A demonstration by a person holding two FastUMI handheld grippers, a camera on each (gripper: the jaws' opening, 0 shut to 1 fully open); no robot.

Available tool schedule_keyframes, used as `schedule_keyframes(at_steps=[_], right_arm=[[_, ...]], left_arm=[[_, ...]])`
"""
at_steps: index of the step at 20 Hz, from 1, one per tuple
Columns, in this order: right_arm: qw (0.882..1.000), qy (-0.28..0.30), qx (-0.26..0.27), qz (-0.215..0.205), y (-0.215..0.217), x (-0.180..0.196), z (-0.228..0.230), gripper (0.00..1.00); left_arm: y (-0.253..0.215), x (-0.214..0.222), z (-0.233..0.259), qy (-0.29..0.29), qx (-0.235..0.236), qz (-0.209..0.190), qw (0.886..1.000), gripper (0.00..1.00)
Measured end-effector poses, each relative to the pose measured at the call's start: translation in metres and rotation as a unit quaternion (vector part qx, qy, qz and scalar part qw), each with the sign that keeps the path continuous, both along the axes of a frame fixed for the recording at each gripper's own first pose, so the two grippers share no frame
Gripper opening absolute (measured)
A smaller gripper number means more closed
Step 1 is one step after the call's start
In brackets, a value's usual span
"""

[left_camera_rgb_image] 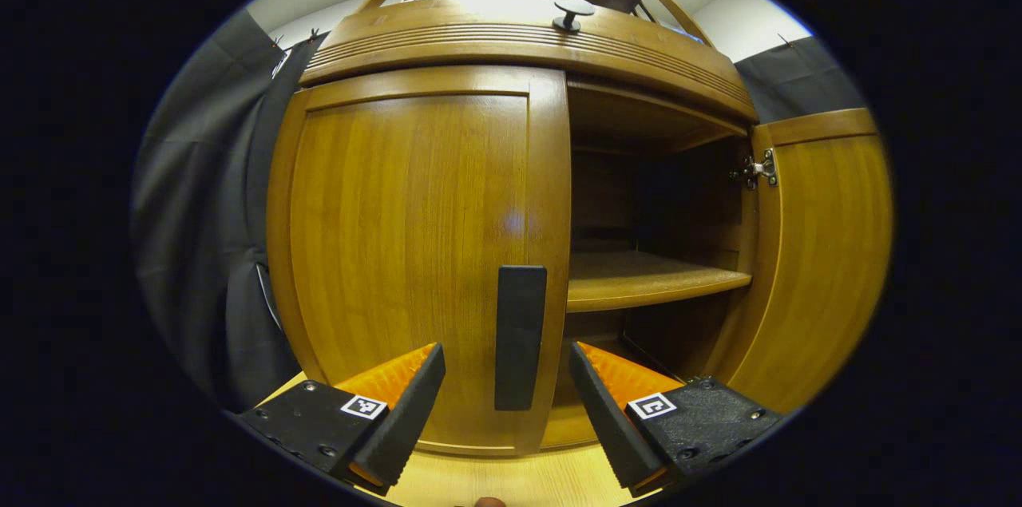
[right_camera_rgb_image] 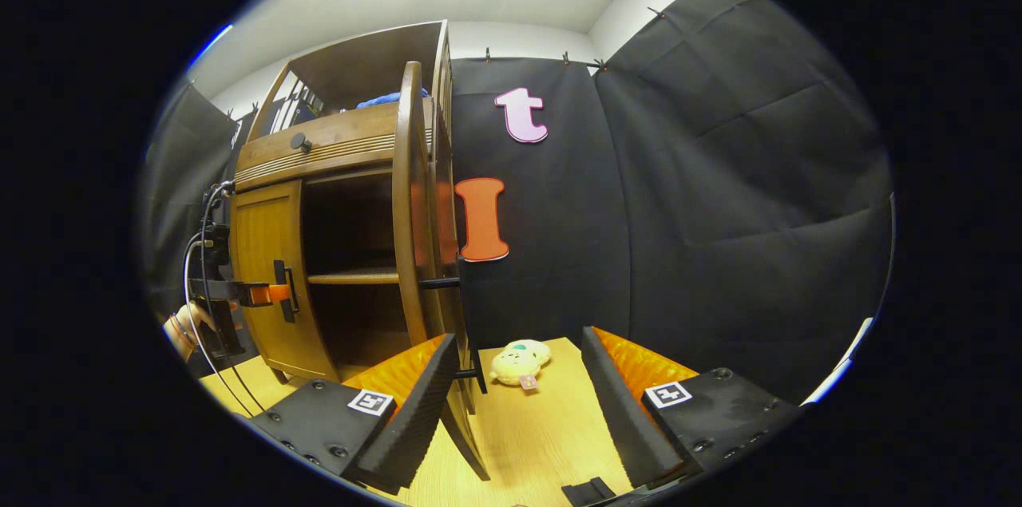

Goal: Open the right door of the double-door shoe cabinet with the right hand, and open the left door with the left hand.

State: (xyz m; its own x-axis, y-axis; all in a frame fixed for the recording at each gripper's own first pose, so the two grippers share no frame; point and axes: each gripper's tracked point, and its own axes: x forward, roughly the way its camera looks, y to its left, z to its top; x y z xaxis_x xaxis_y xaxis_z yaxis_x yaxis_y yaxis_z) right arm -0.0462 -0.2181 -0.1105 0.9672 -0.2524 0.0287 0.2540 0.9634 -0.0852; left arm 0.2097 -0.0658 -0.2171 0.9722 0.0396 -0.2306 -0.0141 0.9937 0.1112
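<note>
Shoe cabinet (left_camera_rgb_image: 415,235): glossy amber wood, curved doors.

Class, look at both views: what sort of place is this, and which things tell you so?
Probably a staged recording booth, not a home: black cloth walls, a wooden shoe cabinet standing on a tabletop, and a plush toy beside it.

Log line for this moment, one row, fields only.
right door: open | left door: closed | left gripper: open, straddling left door handle, not gripping | right gripper: open, beside the right door's edge
</note>
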Motion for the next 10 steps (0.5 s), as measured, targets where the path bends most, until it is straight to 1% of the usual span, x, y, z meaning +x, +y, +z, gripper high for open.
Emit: schedule_keyframes(at_steps=[1, 3, 4, 6, 9, 10], right_arm=[[1.0, -0.002, -0.002, 0.001, 0.001, 0.0, 0.001, 1.0], [1.0, -0.004, -0.009, 0.0, 0.0, 0.001, 0.003, 0.99], [1.0, -0.005, -0.012, -0.001, -0.001, 0.001, 0.003, 1.0], [1.0, -0.008, -0.013, 0.002, -0.001, 0.0, 0.005, 0.99], [1.0, -0.013, -0.011, 0.003, -0.002, 0.001, 0.006, 0.99], [1.0, -0.014, -0.013, 0.002, -0.003, 0.001, 0.005, 0.99]], left_arm=[[0.0, 0.003, -0.002, 0.001, 0.0, 0.003, 1.0, 0.92], [-0.002, 0.011, -0.007, 0.003, 0.0, 0.005, 1.0, 0.92], [-0.004, 0.014, -0.01, 0.006, -0.001, 0.001, 1.0, 0.95], [-0.002, 0.021, -0.016, 0.012, -0.001, 0.0, 1.0, 0.94], [0.001, 0.026, -0.023, 0.018, 0.001, 0.007, 1.0, 0.81], [0.003, 0.027, -0.021, 0.015, 0.002, 0.009, 1.0, 0.71]])
